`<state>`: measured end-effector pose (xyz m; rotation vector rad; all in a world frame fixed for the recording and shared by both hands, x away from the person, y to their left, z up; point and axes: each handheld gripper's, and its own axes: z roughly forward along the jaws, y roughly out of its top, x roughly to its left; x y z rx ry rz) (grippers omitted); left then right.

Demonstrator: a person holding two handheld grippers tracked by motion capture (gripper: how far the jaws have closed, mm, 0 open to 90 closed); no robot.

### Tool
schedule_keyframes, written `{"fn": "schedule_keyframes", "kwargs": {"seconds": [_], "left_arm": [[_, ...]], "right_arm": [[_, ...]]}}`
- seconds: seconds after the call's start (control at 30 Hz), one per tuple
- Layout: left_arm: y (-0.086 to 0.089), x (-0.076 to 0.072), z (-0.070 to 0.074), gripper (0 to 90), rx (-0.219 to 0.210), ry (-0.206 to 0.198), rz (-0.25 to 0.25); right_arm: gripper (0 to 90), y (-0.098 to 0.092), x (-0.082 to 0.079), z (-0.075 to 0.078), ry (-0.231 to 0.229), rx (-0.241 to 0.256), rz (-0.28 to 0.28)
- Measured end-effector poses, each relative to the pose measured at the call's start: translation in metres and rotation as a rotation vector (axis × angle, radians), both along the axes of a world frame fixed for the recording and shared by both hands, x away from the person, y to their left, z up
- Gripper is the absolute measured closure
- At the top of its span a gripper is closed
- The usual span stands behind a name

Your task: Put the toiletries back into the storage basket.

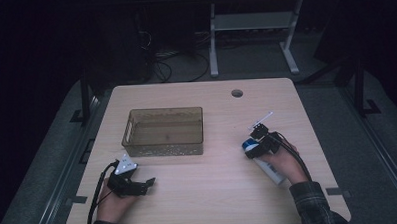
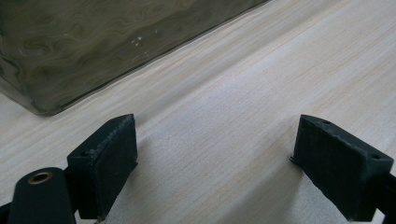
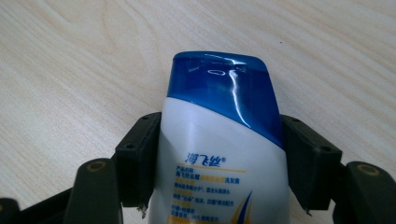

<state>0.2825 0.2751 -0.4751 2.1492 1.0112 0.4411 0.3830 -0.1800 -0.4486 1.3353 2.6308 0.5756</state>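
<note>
A white shampoo bottle [image 1: 269, 171] with a blue cap [image 3: 219, 88] lies at the table's right side, cap pointing toward the bin. My right gripper [image 1: 254, 146] is shut on it, one jaw pressed against each side of the body just below the cap [image 3: 219, 158]. Whether the bottle rests on the wood or is slightly raised cannot be told. My left gripper [image 1: 146, 186] sits low near the front left of the table, open, with bare wood between its jaws [image 2: 215, 163]. It is just in front of the bin's near corner.
A translucent brown bin [image 1: 162, 147] stands left of centre on the wooden table [image 1: 214, 196]; its wall [image 2: 93, 42] is close ahead of my left gripper. A cable hole [image 1: 237, 93] lies near the far edge. A desk frame [image 1: 253, 21] stands beyond the table.
</note>
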Motion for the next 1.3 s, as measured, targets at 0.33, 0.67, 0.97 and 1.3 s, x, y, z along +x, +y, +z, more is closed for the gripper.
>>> {"fn": "schedule_keyframes", "kwargs": {"seconds": [0.33,0.67,0.97,1.3], "left_arm": [[0.0,0.0,0.0,12.6,0.0,0.0,0.0],[0.0,0.0,0.0,12.5,0.0,0.0,0.0],[0.0,0.0,0.0,12.6,0.0,0.0,0.0],[0.0,0.0,0.0,12.6,0.0,0.0,0.0]], "right_arm": [[34.7,-0.005,-0.005,0.011,-0.042,0.041,-0.01],[34.9,-0.013,-0.014,0.026,-0.122,0.097,-0.022],[35.0,-0.022,-0.023,0.039,-0.189,0.16,-0.04],[35.1,-0.034,-0.034,0.045,-0.249,0.225,-0.063]]}}
